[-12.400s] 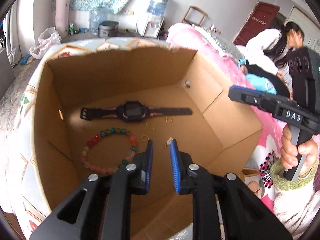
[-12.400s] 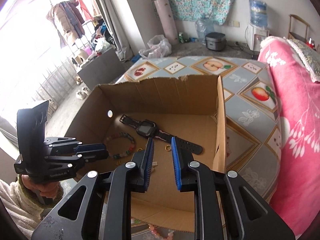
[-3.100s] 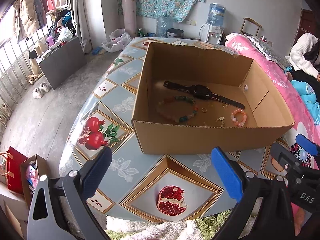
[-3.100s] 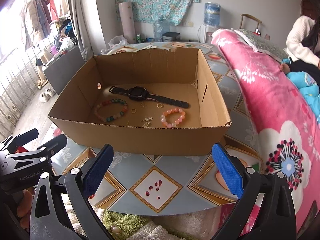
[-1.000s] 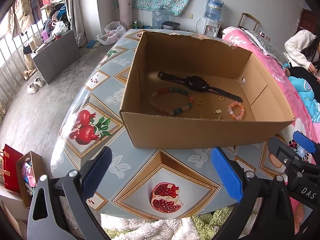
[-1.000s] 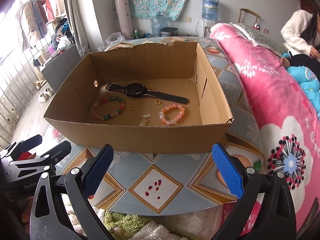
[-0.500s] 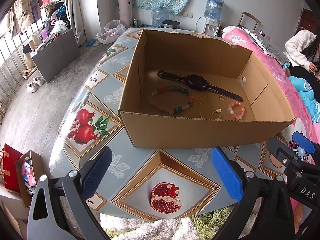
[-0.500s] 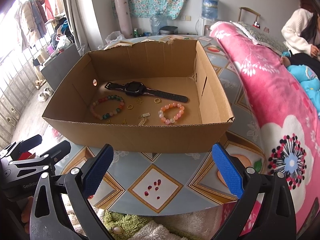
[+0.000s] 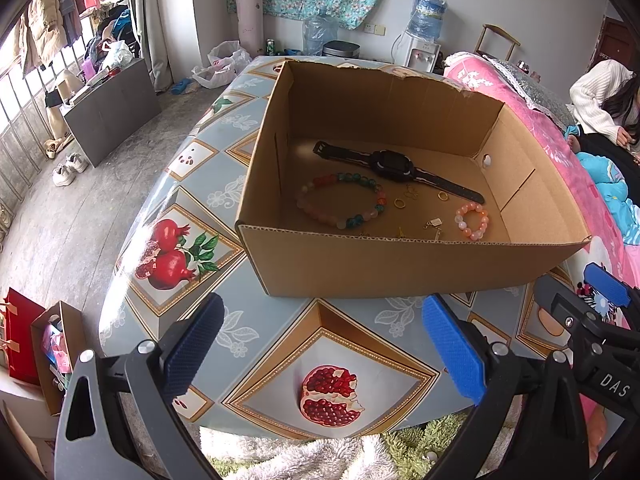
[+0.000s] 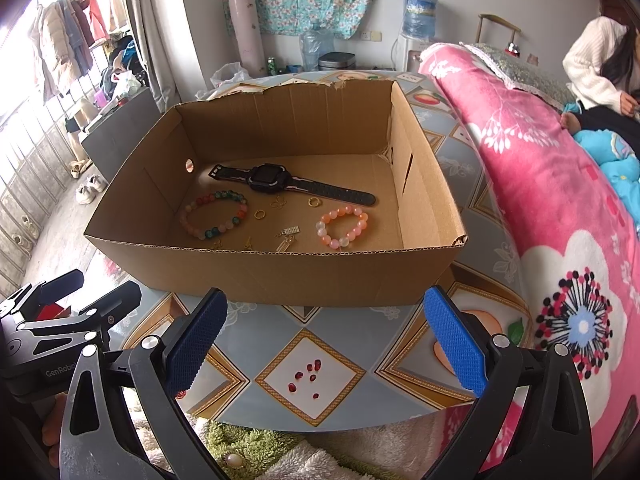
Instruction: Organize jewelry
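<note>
We hold both tools back from the cardboard box (image 9: 400, 268), low over the near edge of the desk (image 9: 280, 344), whose cover is printed with pomegranates. The left tool (image 9: 320, 344) has its blue-padded fingers spread wide with nothing between them, and the right tool (image 10: 326, 332) is spread just as wide and empty too. In the left wrist view we see the right tool at the lower right edge; in the right wrist view the left tool sits at the lower left.

All the jewelry lies on the floor of the open-topped box. The black watch (image 10: 276, 180) is stretched flat toward the back, strap ends out to either side. In front of it, to the left, rests the multicoloured bead bracelet (image 10: 214, 214); to the right lies the smaller pink and orange bead bracelet (image 10: 342, 226), well apart from the first. Between the two bracelets we see small gold pieces: a ring (image 10: 260, 213) just beside the multicoloured bracelet, another ring (image 10: 314, 201) near the watch strap, and a gold pendant (image 10: 287, 238) closer to the front wall. A few more tiny gold bits sit by the front wall, too small for us to name.

A pink floral blanket (image 10: 560, 208) covers the bed to the right of the desk, and a person in a white sweater (image 10: 592, 60) sits beyond it.
</note>
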`<state>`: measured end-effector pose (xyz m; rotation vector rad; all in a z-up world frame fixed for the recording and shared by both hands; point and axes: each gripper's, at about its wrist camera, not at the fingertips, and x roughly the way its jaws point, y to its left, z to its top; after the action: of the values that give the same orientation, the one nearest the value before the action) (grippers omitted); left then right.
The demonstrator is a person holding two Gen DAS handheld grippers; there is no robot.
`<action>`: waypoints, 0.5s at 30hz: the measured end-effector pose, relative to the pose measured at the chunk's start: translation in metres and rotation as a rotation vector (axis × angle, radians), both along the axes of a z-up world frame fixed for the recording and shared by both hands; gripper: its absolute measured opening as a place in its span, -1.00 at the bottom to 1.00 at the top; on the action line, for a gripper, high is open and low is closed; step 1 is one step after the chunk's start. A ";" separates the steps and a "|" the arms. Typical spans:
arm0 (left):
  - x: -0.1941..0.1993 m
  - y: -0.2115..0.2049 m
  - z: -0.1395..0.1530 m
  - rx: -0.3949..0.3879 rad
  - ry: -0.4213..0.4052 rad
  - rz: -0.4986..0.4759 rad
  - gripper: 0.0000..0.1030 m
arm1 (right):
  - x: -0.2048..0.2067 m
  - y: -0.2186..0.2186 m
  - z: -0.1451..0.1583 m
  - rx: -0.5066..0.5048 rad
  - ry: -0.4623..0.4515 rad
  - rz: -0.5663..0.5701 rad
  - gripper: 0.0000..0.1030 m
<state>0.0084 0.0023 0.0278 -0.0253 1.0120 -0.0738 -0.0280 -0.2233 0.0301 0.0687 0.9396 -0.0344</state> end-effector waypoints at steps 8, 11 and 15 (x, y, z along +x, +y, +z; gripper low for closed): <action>0.000 0.000 0.000 -0.001 0.001 0.000 0.89 | 0.001 -0.001 0.000 -0.001 0.000 0.001 0.84; 0.000 0.001 0.000 0.000 0.001 0.000 0.89 | 0.001 -0.001 0.000 0.000 0.000 0.002 0.84; 0.000 0.001 0.000 -0.001 0.002 -0.001 0.89 | 0.001 -0.001 0.000 0.000 0.002 0.002 0.84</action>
<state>0.0088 0.0033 0.0280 -0.0259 1.0144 -0.0748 -0.0273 -0.2246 0.0298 0.0677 0.9417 -0.0326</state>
